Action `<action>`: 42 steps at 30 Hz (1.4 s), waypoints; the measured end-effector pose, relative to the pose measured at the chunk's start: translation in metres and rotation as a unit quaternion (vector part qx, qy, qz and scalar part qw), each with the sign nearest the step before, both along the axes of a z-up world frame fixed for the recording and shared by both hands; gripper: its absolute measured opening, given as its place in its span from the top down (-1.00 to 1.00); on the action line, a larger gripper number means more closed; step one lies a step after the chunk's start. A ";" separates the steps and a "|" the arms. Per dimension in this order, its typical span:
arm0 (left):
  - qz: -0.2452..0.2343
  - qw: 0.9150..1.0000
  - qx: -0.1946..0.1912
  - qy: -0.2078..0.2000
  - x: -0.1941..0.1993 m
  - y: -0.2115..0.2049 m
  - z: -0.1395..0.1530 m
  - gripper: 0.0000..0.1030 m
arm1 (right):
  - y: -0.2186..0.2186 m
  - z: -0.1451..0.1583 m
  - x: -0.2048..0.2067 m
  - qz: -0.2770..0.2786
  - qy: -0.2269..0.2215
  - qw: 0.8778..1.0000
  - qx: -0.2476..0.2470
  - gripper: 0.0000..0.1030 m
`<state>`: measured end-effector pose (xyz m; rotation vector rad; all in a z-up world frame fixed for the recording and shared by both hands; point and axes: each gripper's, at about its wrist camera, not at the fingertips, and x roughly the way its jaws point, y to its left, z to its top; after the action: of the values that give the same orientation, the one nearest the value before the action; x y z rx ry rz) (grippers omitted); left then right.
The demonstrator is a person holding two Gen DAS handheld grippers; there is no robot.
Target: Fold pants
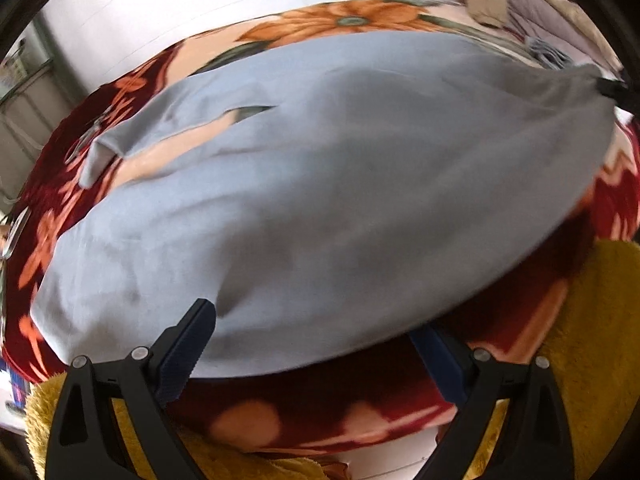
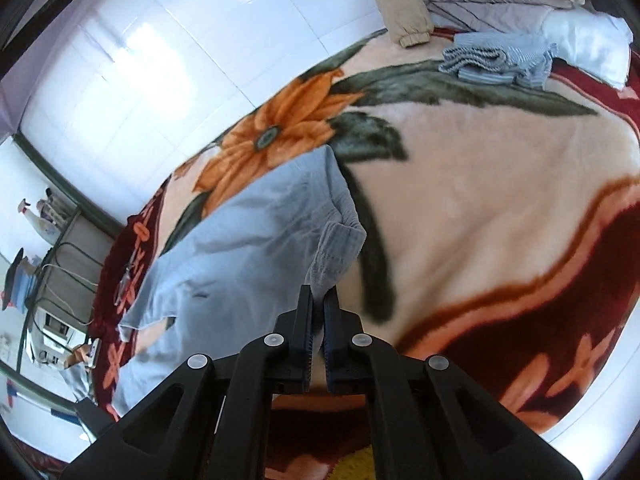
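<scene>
Light grey-blue pants [image 1: 320, 184] lie spread on a flowered blanket [image 1: 352, 16]. My left gripper [image 1: 316, 332] is open, its fingers wide apart at the near edge of the cloth. The pants edge drapes between them and hides the tip of the right finger [image 1: 436, 356]. In the right wrist view my right gripper [image 2: 318, 300] is shut on the waistband corner of the pants [image 2: 336, 248], which hangs lifted off the blanket [image 2: 480, 208]. That same gripper shows in the left wrist view as a dark tip [image 1: 610, 88] holding the raised far right corner.
Folded striped cloth [image 2: 496, 60], a white bundle [image 2: 588, 44] and a beige jacket [image 2: 404, 4] lie at the far end of the bed. A yellow fuzzy cover [image 1: 592, 320] hangs at the near edge. A white tiled wall [image 2: 160, 60] and a metal shelf [image 2: 60, 264] stand to the left.
</scene>
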<state>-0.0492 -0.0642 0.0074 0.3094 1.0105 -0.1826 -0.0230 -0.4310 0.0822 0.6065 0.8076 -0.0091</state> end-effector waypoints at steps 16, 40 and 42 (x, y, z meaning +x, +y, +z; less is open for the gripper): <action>-0.005 0.995 -0.085 -0.052 0.011 0.040 0.037 0.80 | 0.009 0.030 -0.006 -0.004 -0.036 0.999 -0.007 0.90; -0.043 0.988 -0.136 -0.052 -0.070 0.066 0.125 0.94 | 0.012 -0.025 -0.074 0.016 0.040 0.998 0.044 0.91; -0.045 0.989 -0.131 -0.048 -0.064 0.063 0.124 0.94 | 0.009 -0.014 -0.067 0.016 0.031 0.998 0.047 0.91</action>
<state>-0.1137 -0.0012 0.1319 0.1230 0.8666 -0.3762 -0.0898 -0.4220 0.0685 0.6857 0.8807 0.0396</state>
